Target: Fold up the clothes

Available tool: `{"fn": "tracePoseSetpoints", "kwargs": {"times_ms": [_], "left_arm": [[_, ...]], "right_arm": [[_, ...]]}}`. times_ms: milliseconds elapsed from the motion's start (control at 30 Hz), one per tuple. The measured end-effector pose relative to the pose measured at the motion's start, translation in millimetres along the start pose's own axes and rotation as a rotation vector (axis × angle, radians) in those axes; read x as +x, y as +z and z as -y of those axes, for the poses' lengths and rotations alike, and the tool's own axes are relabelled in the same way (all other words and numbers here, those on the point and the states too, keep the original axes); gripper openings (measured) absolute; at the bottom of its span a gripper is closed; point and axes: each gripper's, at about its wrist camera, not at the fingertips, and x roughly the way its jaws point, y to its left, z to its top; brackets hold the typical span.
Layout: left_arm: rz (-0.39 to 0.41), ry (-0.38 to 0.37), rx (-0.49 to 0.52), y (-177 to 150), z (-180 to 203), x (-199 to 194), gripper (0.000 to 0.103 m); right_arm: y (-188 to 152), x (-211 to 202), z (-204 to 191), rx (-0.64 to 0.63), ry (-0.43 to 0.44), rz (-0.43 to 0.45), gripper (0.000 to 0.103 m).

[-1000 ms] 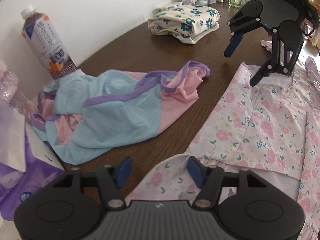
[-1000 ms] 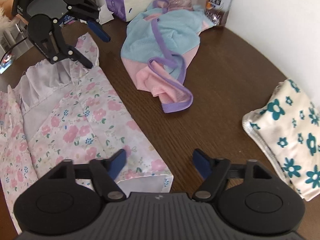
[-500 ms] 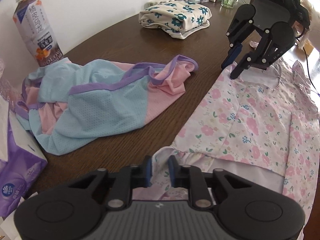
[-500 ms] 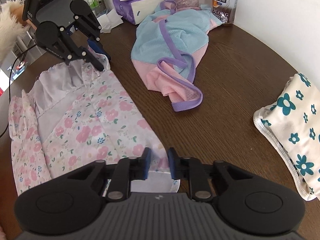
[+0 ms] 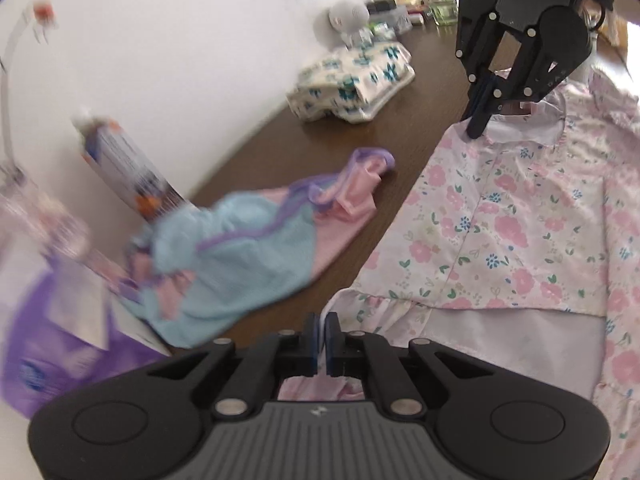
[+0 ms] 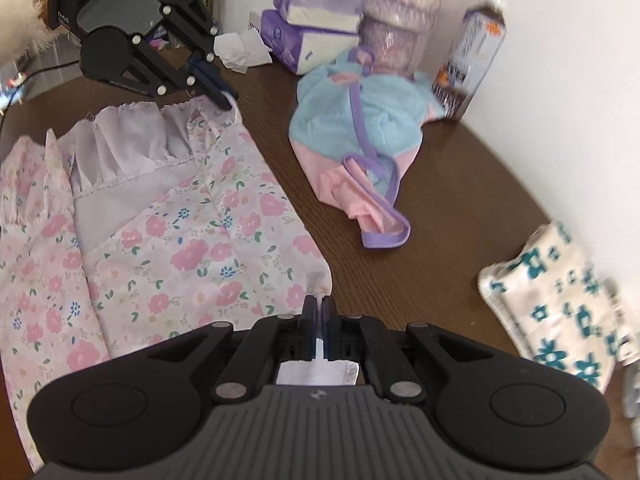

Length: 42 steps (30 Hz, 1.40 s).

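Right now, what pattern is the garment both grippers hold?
Pink and blue flowers on pale pink garment; clearest in the right wrist view.

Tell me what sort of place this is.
Probably a lived-in room at home, not a workshop. A dark brown wooden table against a white wall holds a pink floral cotton garment, a folded cream cloth with teal flowers, purple tissue packs and a bottled tea drink.
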Motion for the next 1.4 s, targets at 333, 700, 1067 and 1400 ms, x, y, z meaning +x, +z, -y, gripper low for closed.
{"fn": "tracePoseSetpoints", "kwargs": {"times_ms": [333,700,1067,1400], "left_arm": [[0.142,0.29,0.174,-10,76,-61,0.002],[0.161,0.392,0.227,-34,135,-105,0.002],[0.118,0.341,0.169,-48,155,-117,0.008],[-0.033,0.29,0.267,-26,132,-66,0.052]], "right_arm": [[-6,-39,-75,-0.204,-0.271,0.073,0.002],[-25,-60,-143,-0.444,-0.432,0.113,0.002],[-45,-60,-184,-0.545,-0.452,0.103,0.002],[-55,-57,-203,-0.603,-0.492,0.101,0.002]]}}
